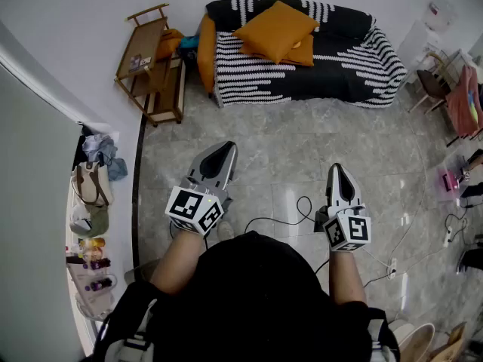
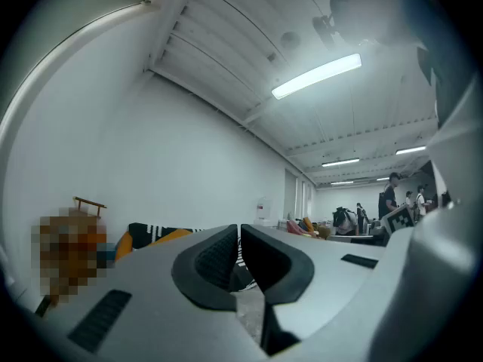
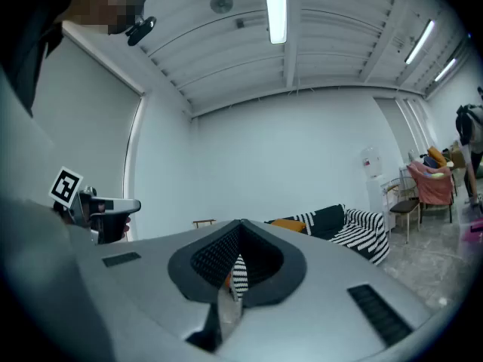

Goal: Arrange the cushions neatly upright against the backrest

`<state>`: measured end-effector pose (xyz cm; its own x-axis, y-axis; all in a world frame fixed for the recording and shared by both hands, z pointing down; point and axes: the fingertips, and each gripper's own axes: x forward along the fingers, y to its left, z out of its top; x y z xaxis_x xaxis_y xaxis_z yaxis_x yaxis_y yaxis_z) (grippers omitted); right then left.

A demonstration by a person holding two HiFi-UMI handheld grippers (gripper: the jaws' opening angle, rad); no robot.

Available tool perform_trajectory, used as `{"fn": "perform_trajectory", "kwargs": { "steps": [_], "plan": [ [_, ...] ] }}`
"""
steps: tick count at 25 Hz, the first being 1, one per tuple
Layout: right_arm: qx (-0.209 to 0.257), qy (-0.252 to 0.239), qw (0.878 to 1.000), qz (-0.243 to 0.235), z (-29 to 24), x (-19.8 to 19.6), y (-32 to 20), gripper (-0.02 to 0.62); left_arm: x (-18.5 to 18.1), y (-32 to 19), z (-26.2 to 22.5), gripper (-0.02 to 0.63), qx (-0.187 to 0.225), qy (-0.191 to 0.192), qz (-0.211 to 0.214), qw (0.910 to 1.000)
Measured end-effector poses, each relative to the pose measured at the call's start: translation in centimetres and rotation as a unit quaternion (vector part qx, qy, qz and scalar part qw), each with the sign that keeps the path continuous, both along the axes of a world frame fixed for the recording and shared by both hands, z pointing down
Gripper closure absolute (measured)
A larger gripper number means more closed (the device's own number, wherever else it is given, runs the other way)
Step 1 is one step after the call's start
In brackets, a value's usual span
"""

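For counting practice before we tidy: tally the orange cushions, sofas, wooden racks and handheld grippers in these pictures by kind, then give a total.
Orange fabric cushions: 4
Black-and-white striped sofa: 1
Brown wooden rack: 1
Grey two-jaw grippers, left gripper and right gripper: 2
Total: 8

Left gripper [image 1: 228,148], right gripper [image 1: 337,169]: two. Sofa [image 1: 339,70]: one. Orange cushions [image 1: 275,29]: at least three. Wooden trolley [image 1: 151,70]: one.
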<state>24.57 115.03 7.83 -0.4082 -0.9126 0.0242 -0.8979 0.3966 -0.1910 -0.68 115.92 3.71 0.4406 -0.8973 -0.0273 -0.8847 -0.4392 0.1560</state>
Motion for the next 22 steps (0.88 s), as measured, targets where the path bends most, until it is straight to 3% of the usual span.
{"fn": "perform_trajectory", "kwargs": {
  "steps": [20,21,22],
  "plan": [
    [0.001,-0.013,0.999,-0.035,-0.7,0.2,3.3,0.566,1.6,3.2,-0.1,0.576,0.001,0.002,-0.012,0.9999],
    [0.001,-0.019,0.999,-0.039,-0.8,0.3,3.5,0.563,1.8,3.3,-0.2,0.562,0.001,0.004,-0.013,0.9999],
    [0.002,-0.024,0.999,-0.046,-1.0,0.4,3.7,0.539,2.1,3.4,-0.3,0.407,0.0,0.008,-0.013,0.9999]
  ]
}}
